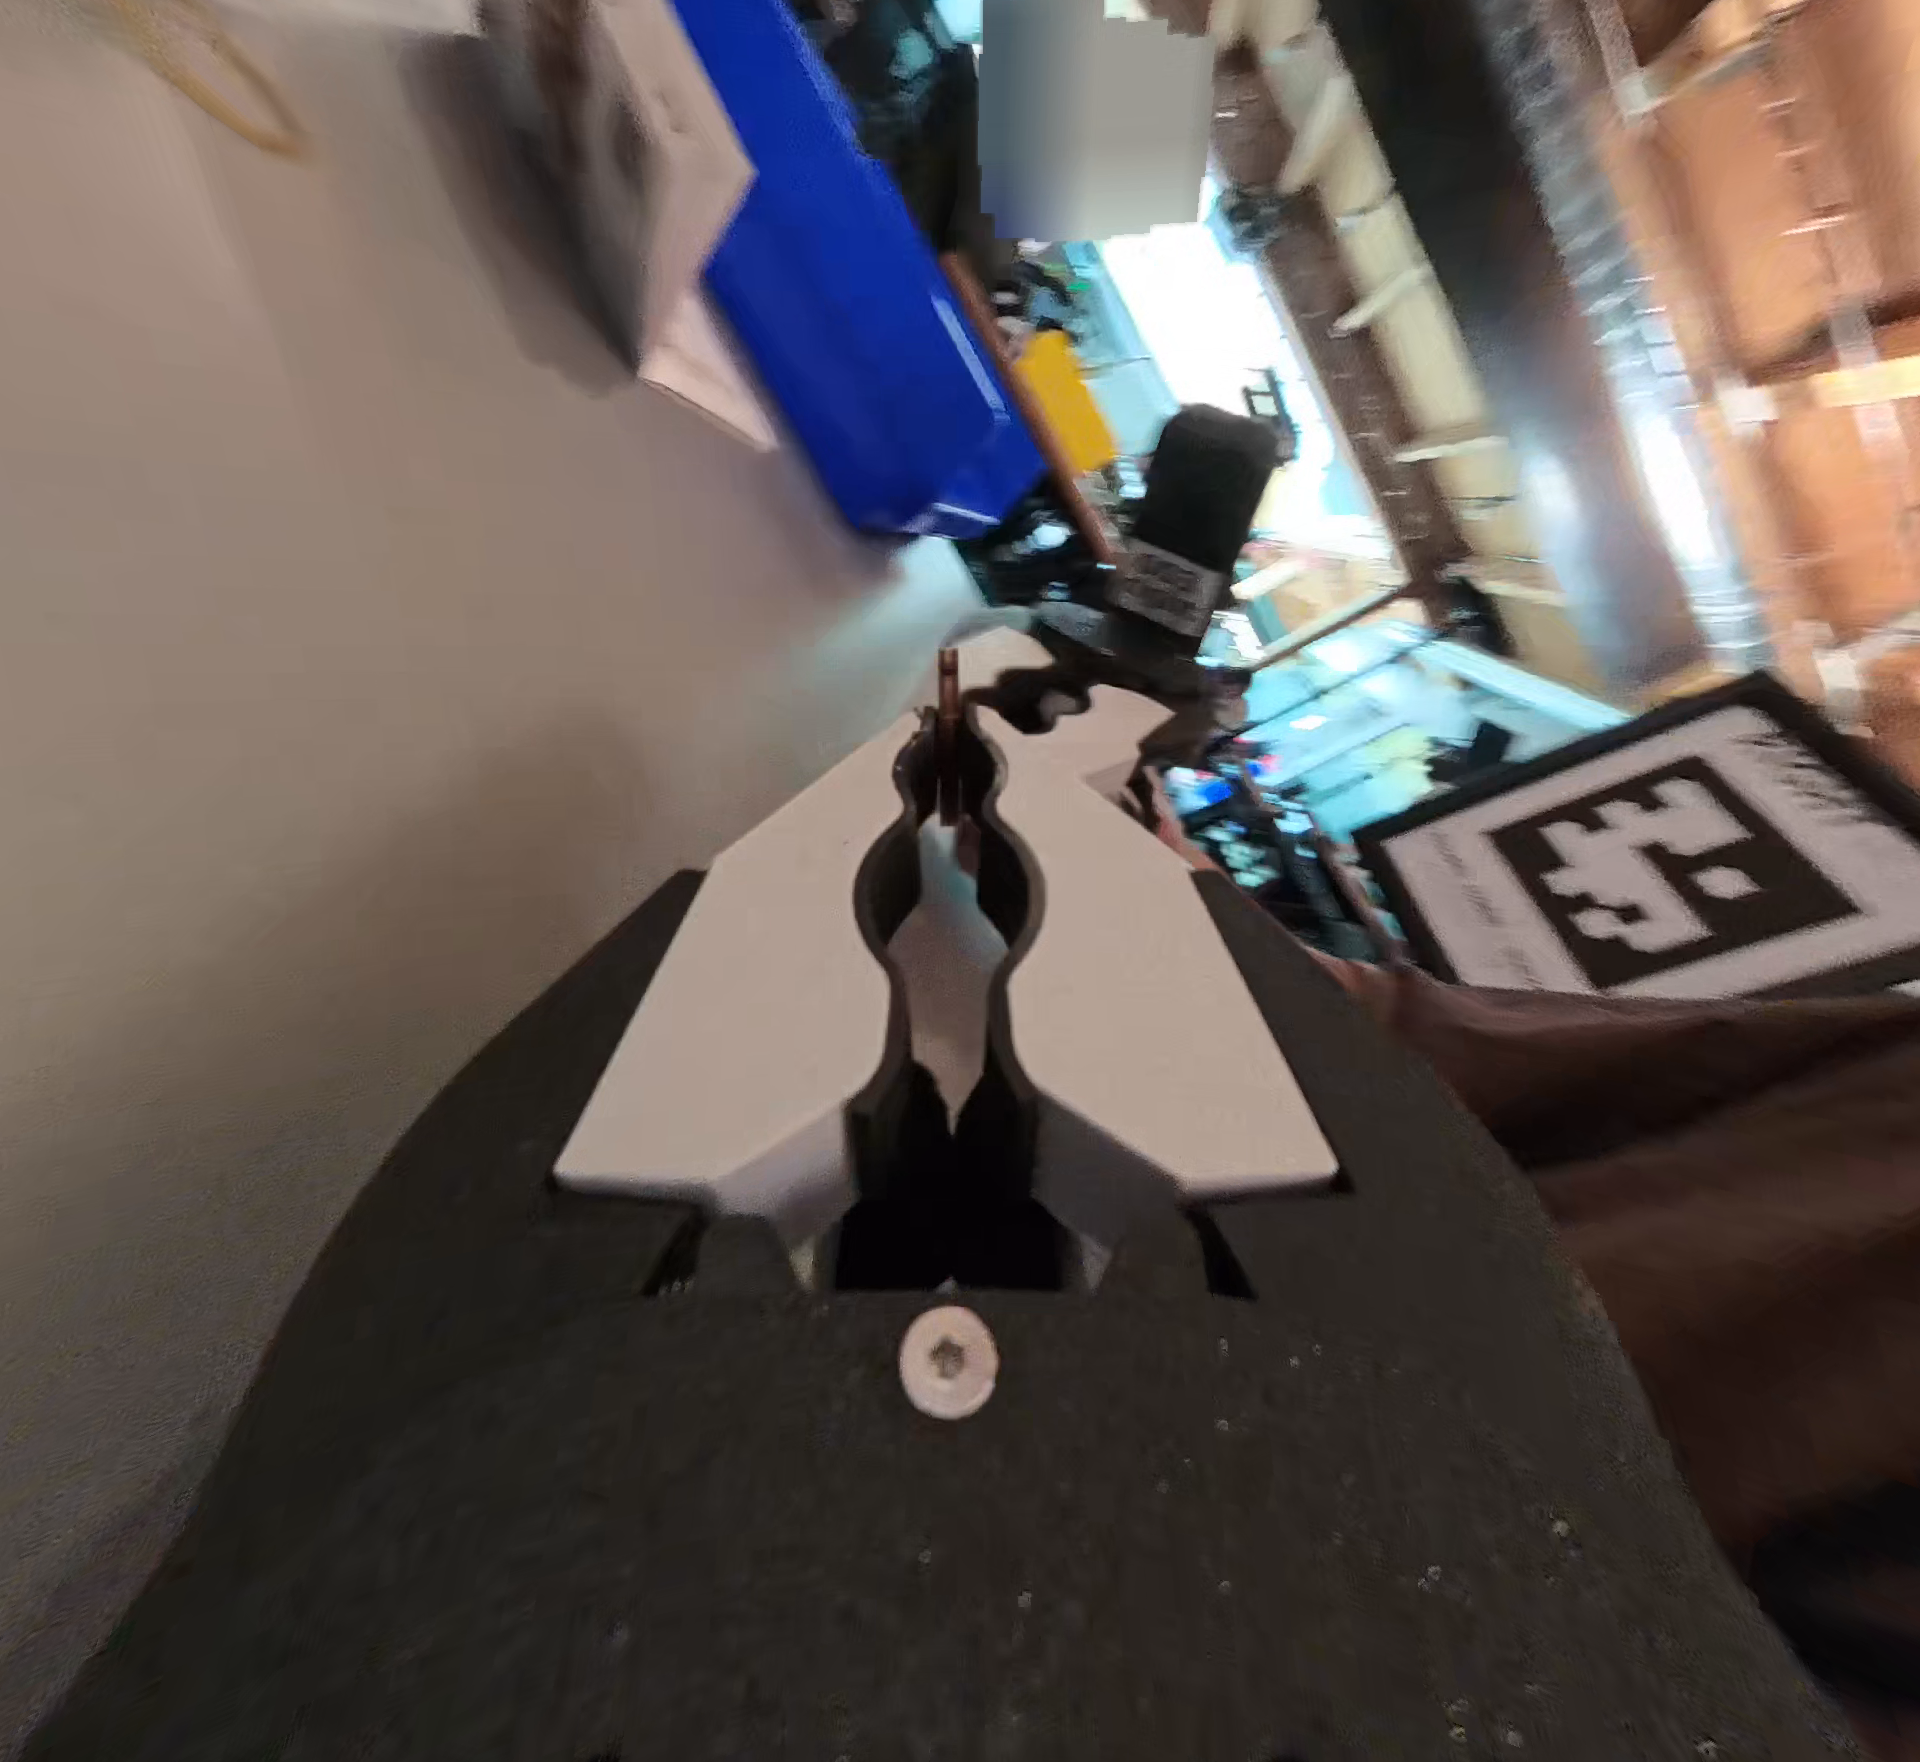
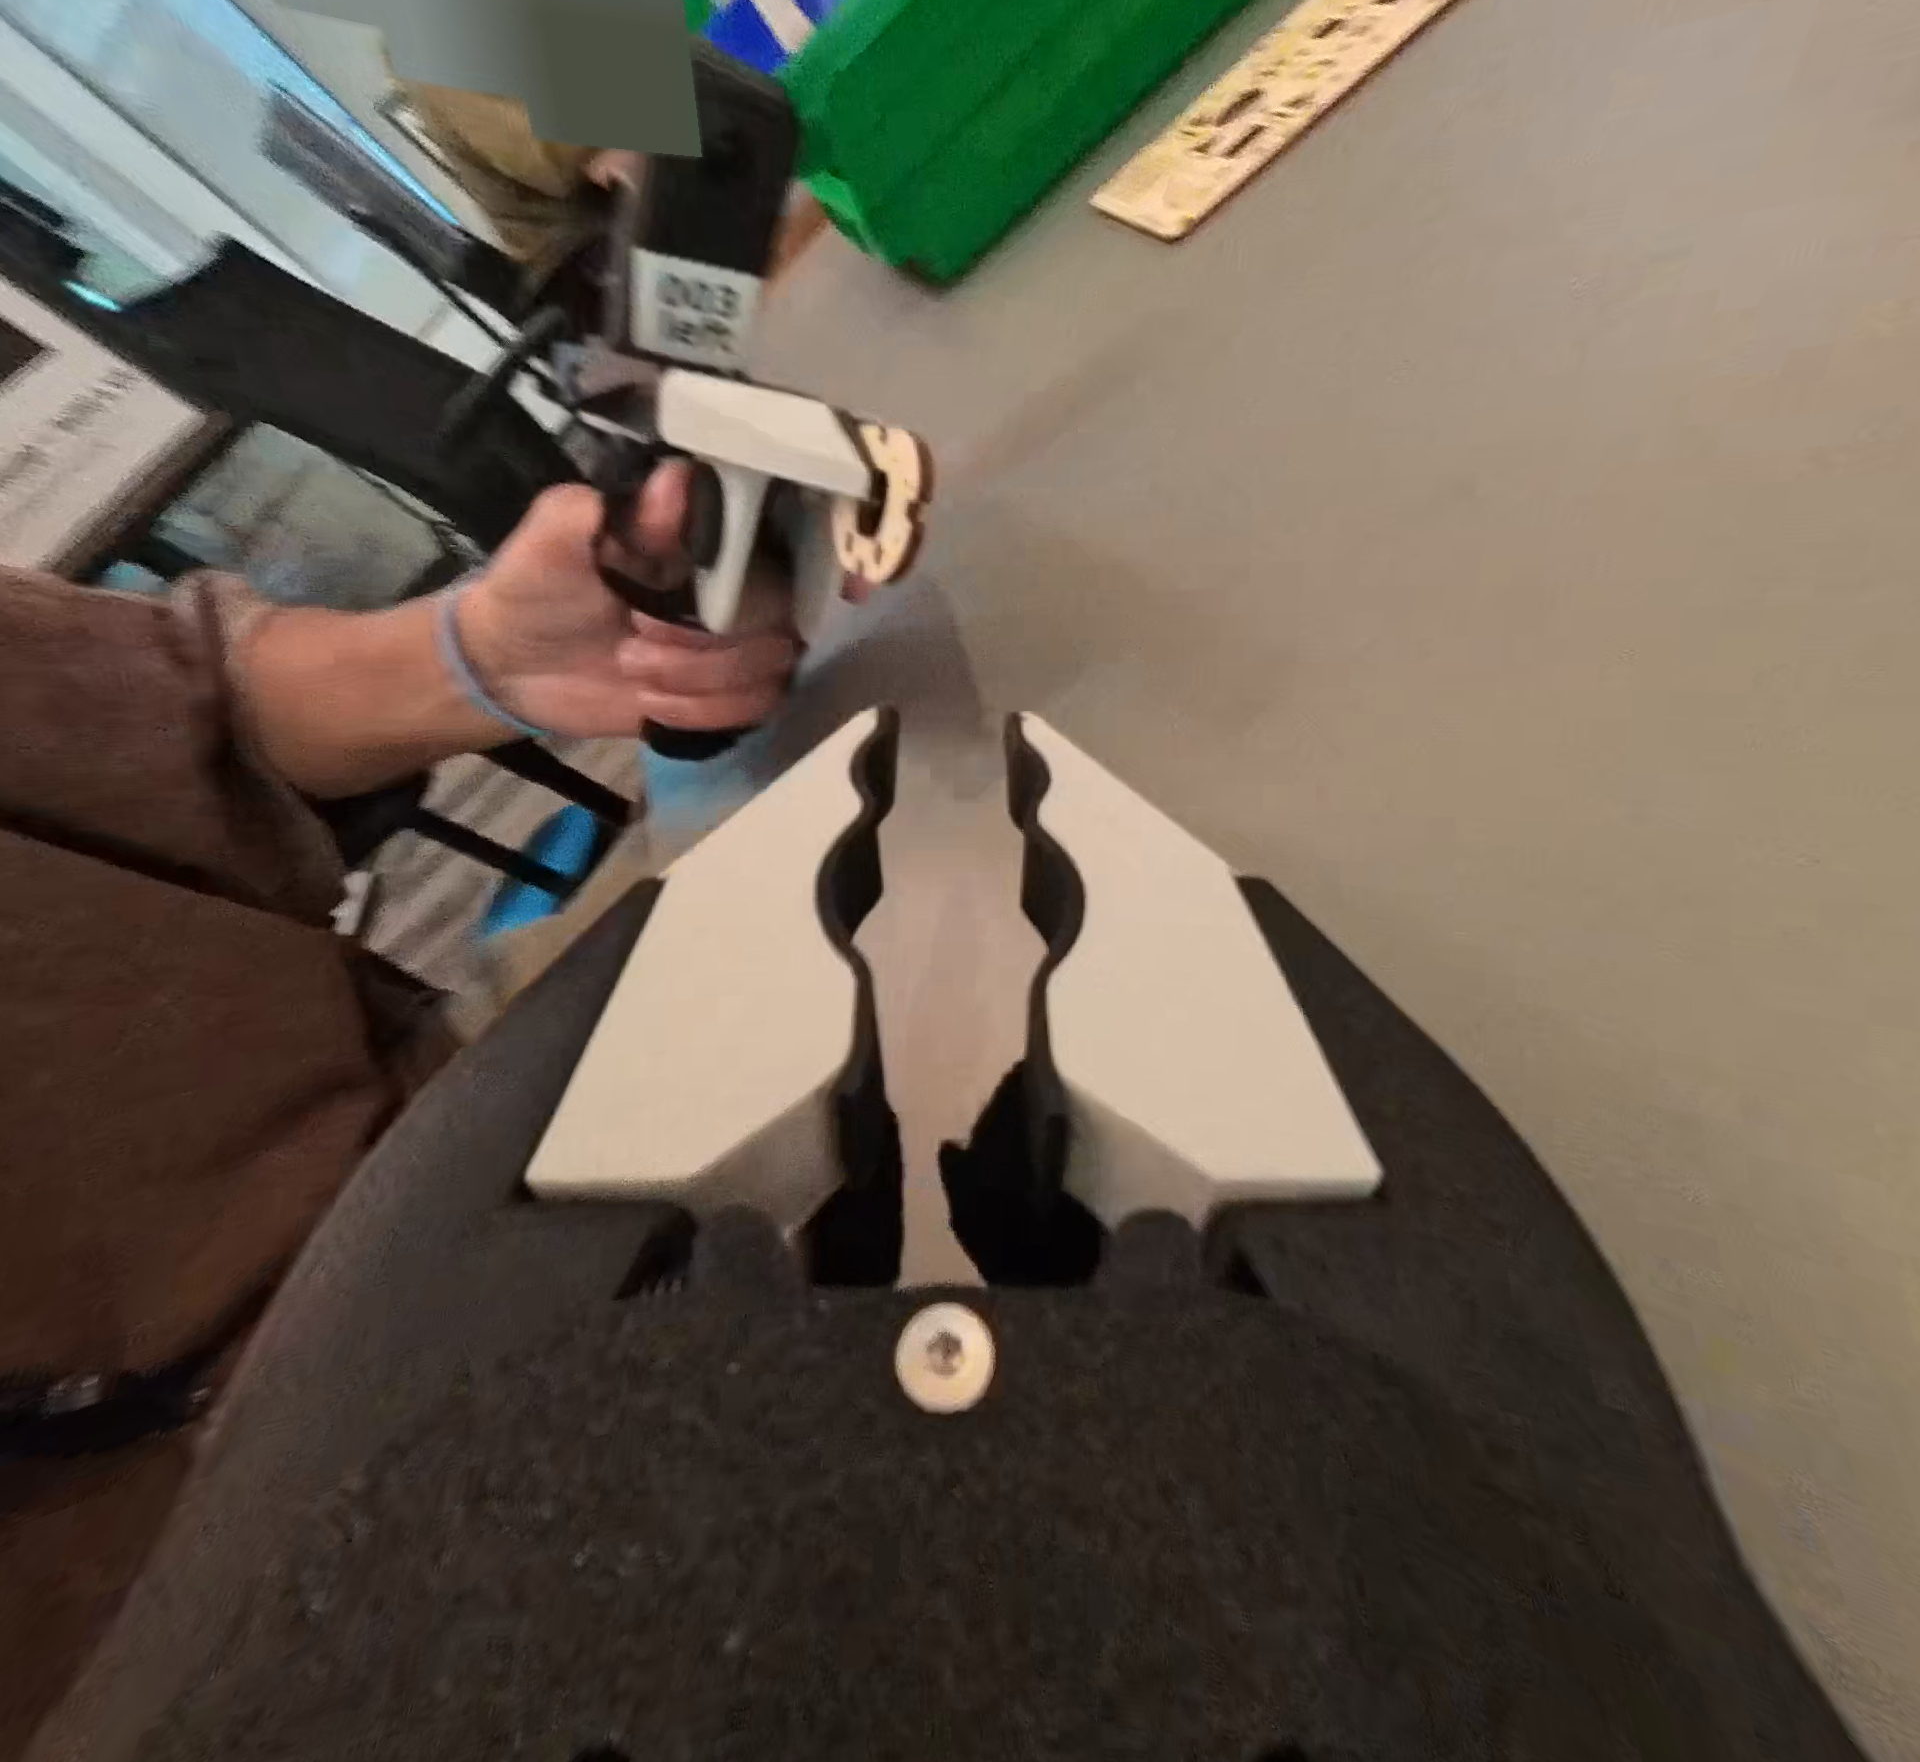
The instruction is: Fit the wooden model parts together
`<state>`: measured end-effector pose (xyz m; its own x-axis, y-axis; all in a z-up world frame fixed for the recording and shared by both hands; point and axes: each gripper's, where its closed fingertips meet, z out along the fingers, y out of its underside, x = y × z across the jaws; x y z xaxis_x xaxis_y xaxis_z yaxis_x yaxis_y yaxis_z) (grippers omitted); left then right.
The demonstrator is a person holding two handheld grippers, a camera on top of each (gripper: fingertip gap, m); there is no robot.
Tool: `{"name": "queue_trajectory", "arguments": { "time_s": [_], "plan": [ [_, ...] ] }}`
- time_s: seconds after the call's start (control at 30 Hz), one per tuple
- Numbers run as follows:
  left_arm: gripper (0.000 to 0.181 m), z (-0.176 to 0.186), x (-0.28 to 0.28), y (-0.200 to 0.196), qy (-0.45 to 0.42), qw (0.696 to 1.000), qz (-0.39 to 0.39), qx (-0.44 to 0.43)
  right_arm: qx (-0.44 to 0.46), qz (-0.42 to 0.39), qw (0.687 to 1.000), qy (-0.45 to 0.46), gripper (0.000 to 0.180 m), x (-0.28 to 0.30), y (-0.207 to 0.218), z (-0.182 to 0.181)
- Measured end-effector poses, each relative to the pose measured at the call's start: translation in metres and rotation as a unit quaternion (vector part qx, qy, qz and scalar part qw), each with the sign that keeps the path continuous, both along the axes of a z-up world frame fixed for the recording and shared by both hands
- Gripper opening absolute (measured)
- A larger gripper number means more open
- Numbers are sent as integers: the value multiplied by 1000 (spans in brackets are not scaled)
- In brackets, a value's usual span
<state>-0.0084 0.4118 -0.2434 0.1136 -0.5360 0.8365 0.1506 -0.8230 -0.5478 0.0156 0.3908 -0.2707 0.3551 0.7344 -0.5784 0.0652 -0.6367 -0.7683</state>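
- Left gripper [image 1: 951, 767] fingers were pinched on a thin wooden model part [image 2: 883, 507], held edge-on at their tips, above the grey table [image 2: 1455, 673].
- Right gripper [image 2: 951, 746] fingers stood spread, nothing between them.
- Punched-out wooden sheet [image 2: 1340, 50] lay far beyond the right fingertips, beside a green bin [image 2: 1039, 50].

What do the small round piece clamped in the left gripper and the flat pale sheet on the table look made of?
Small round piece: probably thin plywood, pale face, dark burnt-looking edges suggesting laser cutting. Flat pale sheet: seemingly the same unfinished wood, with cut-out holes.
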Motion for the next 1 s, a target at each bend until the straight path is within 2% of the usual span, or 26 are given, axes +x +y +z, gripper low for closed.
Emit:
{"name": "queue_trajectory", "arguments": {
  "time_s": [0.1,0.2,0.23,0.37,0.43,0.5,0.57,0.67,0.73,0.8,0.87,0.9,1.0],
  "plan": [
    [0,4,6,-13,-31,998,-42,-17,-76,53,990,103,20,-18,-11,21],
    [1,5,13,-27,-33,996,-83,-16,-116,62,981,146,14,-20,-11,24],
    [1,5,16,-31,-31,995,-93,-16,-120,61,979,152,6,-19,-12,24],
    [3,-9,17,-28,19,996,-88,14,-141,48,982,112,3,-15,-12,12],
    [27,-18,10,-10,84,992,-59,70,-146,28,987,56,3,-6,-8,-7],
    [40,-20,-1,17,143,980,-24,133,-153,17,988,-1,3,2,-7,-24],
    [46,-28,-12,56,236,949,0,211,-159,18,985,-60,3,8,-10,-38],
    [46,-43,-21,129,379,858,8,348,-162,22,982,-93,3,9,-12,-47],
    [53,-55,-15,166,439,805,-33,399,-155,25,981,-113,5,10,-12,-50],
    [48,-67,-4,191,465,773,-83,424,-136,18,980,-141,9,15,-8,-53],
    [45,-82,4,211,485,753,-122,428,-114,24,981,-156,15,18,-8,-52],
    [35,-83,12,216,474,760,-133,425,-105,24,982,-158,18,20,-8,-52],
    [35,-86,28,224,456,776,-158,405,-86,12,985,-151,27,27,-6,-46]
  ]
}}
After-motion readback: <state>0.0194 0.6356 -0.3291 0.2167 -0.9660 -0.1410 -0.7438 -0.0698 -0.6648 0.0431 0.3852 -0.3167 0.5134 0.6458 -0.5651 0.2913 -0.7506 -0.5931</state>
